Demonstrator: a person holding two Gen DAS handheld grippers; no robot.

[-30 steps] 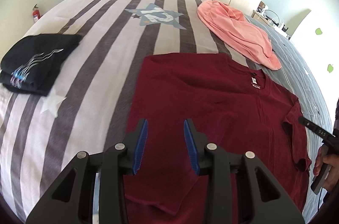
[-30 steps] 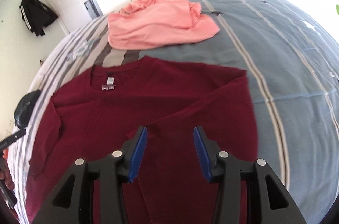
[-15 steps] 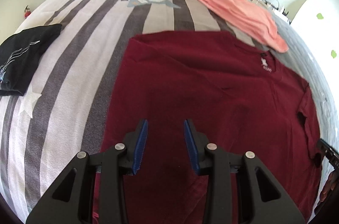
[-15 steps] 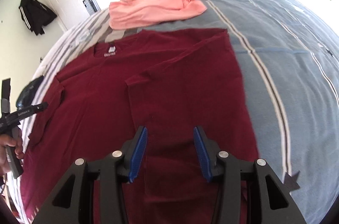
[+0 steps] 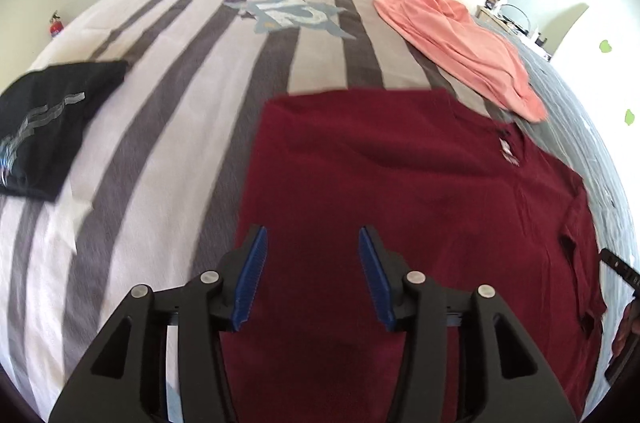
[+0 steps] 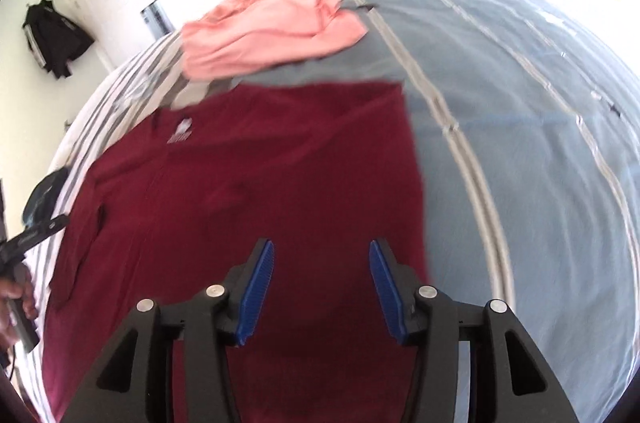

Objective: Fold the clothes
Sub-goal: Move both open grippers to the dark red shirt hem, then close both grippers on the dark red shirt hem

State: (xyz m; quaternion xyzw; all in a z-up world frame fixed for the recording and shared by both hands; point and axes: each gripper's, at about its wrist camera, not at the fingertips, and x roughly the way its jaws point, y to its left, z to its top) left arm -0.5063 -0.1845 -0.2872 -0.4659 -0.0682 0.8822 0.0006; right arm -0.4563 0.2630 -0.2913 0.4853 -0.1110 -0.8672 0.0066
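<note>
A maroon T-shirt (image 5: pixel 400 191) lies flat on the bed, both sides folded in, its collar label toward the pink garment; it also shows in the right wrist view (image 6: pixel 260 183). My left gripper (image 5: pixel 312 243) is open and empty above the shirt's lower left part. My right gripper (image 6: pixel 322 255) is open and empty above the shirt's lower right part. The other hand-held gripper shows at the frame edge (image 6: pixel 28 243).
A pink garment (image 5: pixel 460 39) lies crumpled beyond the shirt. A folded black shirt (image 5: pixel 44 119) lies at the left on the striped cover (image 5: pixel 160 83). The grey-blue cover (image 6: pixel 520 103) lies right. A door, wardrobe and hanging jacket (image 6: pixel 52 39) stand behind.
Both grippers drew back toward the shirt's lower part and tilted, so the view shifted and blurred. Both stayed open and empty. The shirt lies as before.
</note>
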